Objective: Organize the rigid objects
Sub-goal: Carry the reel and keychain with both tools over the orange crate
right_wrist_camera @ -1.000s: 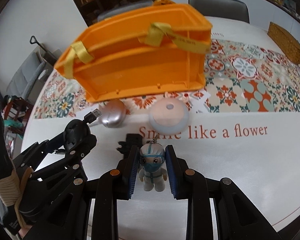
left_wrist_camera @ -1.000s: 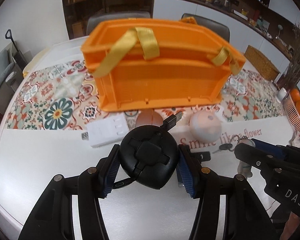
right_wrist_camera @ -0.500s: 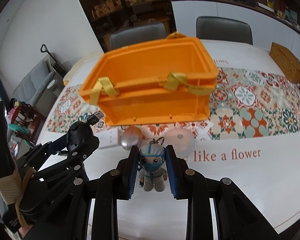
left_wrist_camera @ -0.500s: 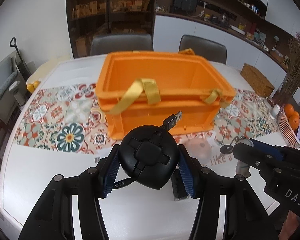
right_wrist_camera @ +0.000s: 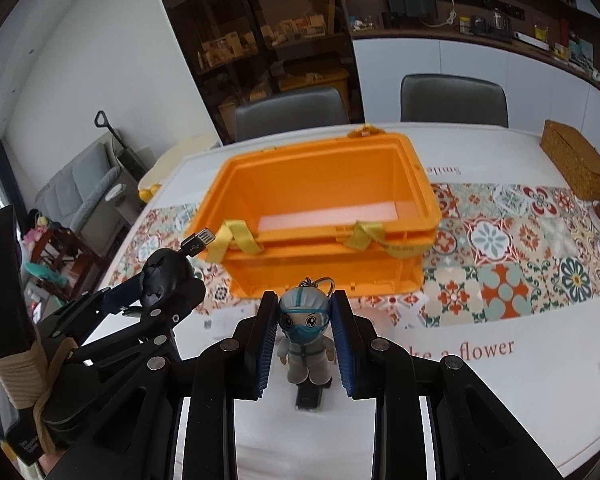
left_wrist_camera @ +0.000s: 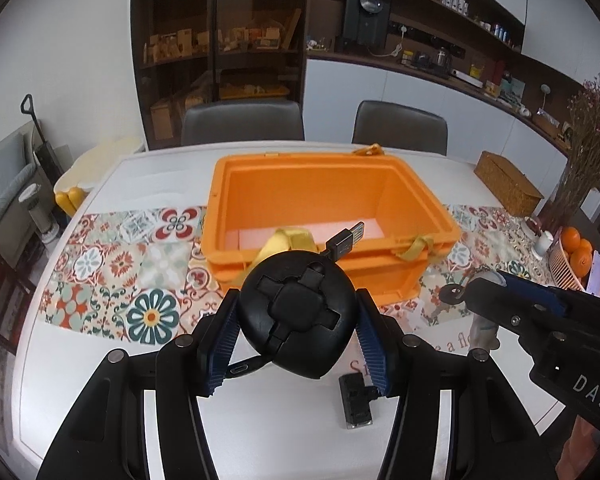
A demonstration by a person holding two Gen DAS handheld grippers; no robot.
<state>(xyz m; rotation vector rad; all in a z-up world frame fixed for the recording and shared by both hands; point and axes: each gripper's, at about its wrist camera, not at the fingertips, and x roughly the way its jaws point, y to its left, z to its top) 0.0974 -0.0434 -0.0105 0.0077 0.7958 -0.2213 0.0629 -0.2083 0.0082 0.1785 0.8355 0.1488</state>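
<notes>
An open orange crate (left_wrist_camera: 324,184) with yellow straps stands on the patterned runner; it also shows in the right wrist view (right_wrist_camera: 324,184). My left gripper (left_wrist_camera: 298,320) is shut on a round black cable reel (left_wrist_camera: 298,312) with a USB plug sticking out, held above the table in front of the crate. My right gripper (right_wrist_camera: 304,338) is shut on a small masked figurine keychain (right_wrist_camera: 306,336), also raised in front of the crate. The right gripper shows at the right of the left wrist view (left_wrist_camera: 480,296), and the left gripper at the left of the right wrist view (right_wrist_camera: 168,280).
A small black device (left_wrist_camera: 354,400) lies on the white table below the left gripper, also seen under the figurine (right_wrist_camera: 310,396). A wicker box (left_wrist_camera: 508,186) and oranges (left_wrist_camera: 576,244) are at the right. Two chairs (left_wrist_camera: 242,122) stand behind the table.
Both grippers have risen with their objects and pulled back, so the crate's open inside now shows from above. The white and round items on the table have dropped out of sight.
</notes>
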